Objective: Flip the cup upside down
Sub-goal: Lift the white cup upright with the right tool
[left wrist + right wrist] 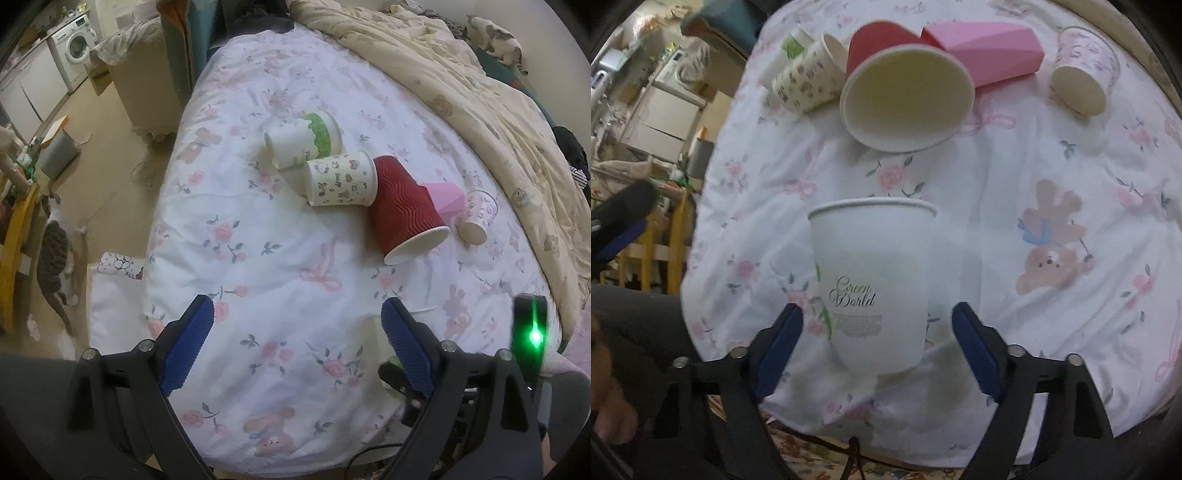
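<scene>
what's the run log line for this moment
right tongs: open, straddling upright Green World cup | left tongs: open, empty | cup not flipped

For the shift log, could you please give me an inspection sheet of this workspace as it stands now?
Surface: bed with floral sheet, rumpled; beige quilt pushed to the far side.
Job's things: white Green World cup upright, rim up, between the right tool's open fingers, apparently not touched.
Clutter: red ribbed cup, cartoon-print cup, green-patterned cup and small pink-print cup, all on their sides; pink box behind the red cup.
Grippers: left tool open, empty, over the sheet.
Cables: dark cable at the near bed edge.
Surroundings: washing machine; cat on the floor; another cat on the bed.
</scene>
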Motion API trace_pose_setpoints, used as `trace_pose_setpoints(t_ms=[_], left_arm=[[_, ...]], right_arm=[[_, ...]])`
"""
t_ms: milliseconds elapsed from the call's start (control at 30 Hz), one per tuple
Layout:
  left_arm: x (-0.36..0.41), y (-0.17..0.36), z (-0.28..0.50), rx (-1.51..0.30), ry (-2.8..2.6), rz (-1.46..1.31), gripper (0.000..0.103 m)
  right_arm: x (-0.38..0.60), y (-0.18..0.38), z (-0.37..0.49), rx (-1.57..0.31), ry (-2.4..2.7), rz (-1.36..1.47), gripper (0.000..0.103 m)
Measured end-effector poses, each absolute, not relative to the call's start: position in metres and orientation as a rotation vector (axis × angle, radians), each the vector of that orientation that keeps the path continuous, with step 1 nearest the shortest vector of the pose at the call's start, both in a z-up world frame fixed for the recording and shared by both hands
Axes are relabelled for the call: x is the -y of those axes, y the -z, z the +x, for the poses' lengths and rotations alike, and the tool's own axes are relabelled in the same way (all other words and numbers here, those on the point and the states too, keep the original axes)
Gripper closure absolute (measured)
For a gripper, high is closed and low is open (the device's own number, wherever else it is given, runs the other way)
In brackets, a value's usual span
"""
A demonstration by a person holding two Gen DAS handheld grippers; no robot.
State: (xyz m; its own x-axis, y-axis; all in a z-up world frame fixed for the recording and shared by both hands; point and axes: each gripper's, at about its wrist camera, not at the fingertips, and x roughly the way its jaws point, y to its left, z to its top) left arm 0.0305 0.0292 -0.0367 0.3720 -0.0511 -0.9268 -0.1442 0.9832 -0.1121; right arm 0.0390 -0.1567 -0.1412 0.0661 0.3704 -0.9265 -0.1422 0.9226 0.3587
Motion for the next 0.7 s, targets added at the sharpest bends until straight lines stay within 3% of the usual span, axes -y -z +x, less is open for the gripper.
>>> trace_pose_setpoints(t_ms=[233,700], left_arm=[[-0.032,0.035,0.030,-1.175,-0.071,-0.187,0.013],[-0.022,0.021,0.026,-1.079,-0.065,-0.151,0.013]], right_arm=[[0.158,0.150,0.041,-1.485,-0.400,0.182,0.043],[0.204,0.068,0.037,-1.266,-0.414,0.272,0.045]])
